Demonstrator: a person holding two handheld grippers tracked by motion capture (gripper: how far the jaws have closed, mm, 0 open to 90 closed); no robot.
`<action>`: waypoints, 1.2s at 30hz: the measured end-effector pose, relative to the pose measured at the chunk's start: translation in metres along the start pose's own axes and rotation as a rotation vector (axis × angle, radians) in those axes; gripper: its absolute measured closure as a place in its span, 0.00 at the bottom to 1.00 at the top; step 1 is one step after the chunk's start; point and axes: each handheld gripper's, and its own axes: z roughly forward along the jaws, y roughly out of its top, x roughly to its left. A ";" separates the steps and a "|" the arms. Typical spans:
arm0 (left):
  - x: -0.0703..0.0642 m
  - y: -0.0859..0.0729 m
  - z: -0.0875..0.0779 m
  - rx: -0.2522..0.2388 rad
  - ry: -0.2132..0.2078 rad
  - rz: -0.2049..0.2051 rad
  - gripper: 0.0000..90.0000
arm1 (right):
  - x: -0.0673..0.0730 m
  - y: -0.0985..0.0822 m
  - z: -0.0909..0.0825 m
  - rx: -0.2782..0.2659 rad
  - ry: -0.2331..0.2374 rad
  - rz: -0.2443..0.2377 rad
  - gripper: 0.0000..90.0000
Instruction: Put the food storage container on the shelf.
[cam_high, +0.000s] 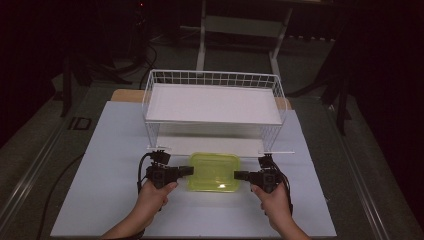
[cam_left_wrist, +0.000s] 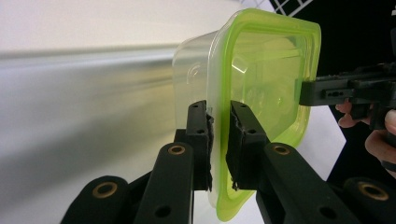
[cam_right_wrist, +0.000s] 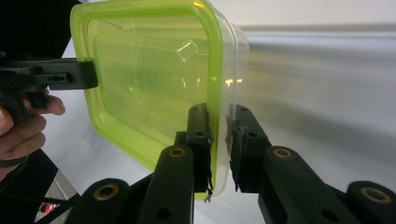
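We see the green-lidded container (cam_high: 214, 172) at lower centre, below the wire rack (cam_high: 215, 107); left gripper (cam_left_wrist: 219, 140) and right gripper (cam_right_wrist: 218, 140) each clamp its rim.

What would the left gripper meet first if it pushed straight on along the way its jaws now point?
The left gripper is already shut on the green-lidded container, so it meets that at once. Beyond it, roughly in line, is the right gripper on the opposite rim.
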 end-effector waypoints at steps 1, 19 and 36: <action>0.000 0.002 0.000 -0.006 0.001 0.002 0.89 | 0.000 0.002 0.000 -0.006 0.002 -0.002 0.88; 0.017 0.025 0.012 -0.077 0.041 0.024 0.89 | -0.004 0.028 0.016 -0.059 -0.033 -0.009 0.88; 0.036 0.037 0.026 -0.105 0.071 0.005 0.89 | -0.009 0.046 0.037 -0.084 -0.087 -0.012 0.88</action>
